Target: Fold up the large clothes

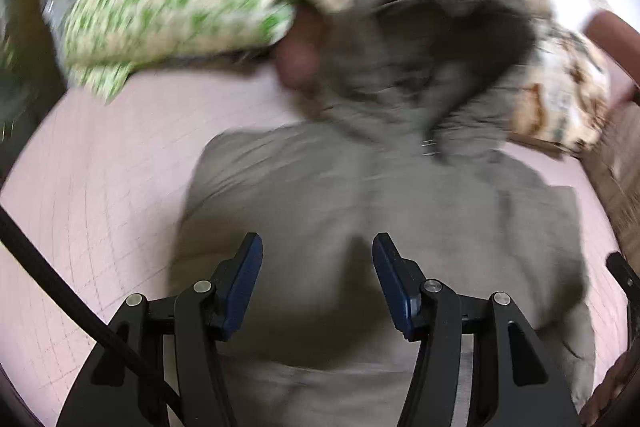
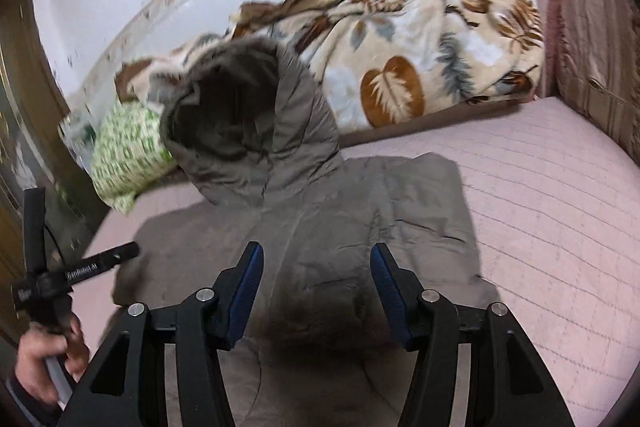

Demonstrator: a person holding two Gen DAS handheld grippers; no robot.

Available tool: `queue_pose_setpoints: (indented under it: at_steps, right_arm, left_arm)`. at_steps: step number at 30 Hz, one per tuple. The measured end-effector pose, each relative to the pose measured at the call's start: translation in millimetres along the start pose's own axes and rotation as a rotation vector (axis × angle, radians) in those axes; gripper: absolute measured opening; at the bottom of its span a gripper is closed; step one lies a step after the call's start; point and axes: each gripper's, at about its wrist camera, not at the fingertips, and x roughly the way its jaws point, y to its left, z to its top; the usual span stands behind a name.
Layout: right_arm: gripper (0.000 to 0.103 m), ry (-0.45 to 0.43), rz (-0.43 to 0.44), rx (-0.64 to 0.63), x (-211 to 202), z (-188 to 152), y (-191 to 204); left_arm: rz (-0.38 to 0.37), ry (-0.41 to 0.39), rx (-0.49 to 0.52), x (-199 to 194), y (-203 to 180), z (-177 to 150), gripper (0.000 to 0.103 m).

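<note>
Grey-brown padded coat (image 2: pixel 320 227) lies flat on the pink bed (image 2: pixel 540 207) under both our tongs, long axis running ahead to its hood (image 2: pixel 240 115), with our left gripper (image 1: pixel 317 283) and right gripper (image 2: pixel 316 283) both part-open, empty, equally near.

Hooded coat (image 2: pixel 304 227) flat on bed (image 2: pixel 540 207), blanket (image 2: pixel 420 67) behind, pillow (image 2: pixel 128 155) at its left.

The grey-brown hooded coat (image 2: pixel 320 227) lies spread flat below me on the pink quilted bed cover, front side down. Its fur-trimmed hood (image 2: pixel 240 107) stands puffed up and open at the far end, against the leaf-print blanket and green-patterned pillow.
</note>
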Motion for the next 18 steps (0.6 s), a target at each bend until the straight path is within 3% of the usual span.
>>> queue_pose_setpoints:
  at_steps: [4,10,15,18]
  right_arm:
    - [0.058,0.074,-0.063,-0.062,36.2,-7.4,5.3]
    - [0.056,0.247,-0.113,-0.036,82.4,-25.7,-11.4]
    - [0.057,0.278,-0.121,-0.032,90.2,-27.0,-15.2]
    - [0.057,0.236,-0.119,-0.027,74.8,-21.1,-11.5]
  left_arm:
    - [-0.008,0.054,-0.019,28.0,14.9,-6.7,0.058]
    - [-0.05,0.095,-0.068,49.1,20.6,-14.2,0.062]
    - [0.0,0.114,-0.052,46.4,14.0,-5.4,0.062]
    - [-0.01,0.032,-0.033,8.6,9.7,-6.3,0.06]
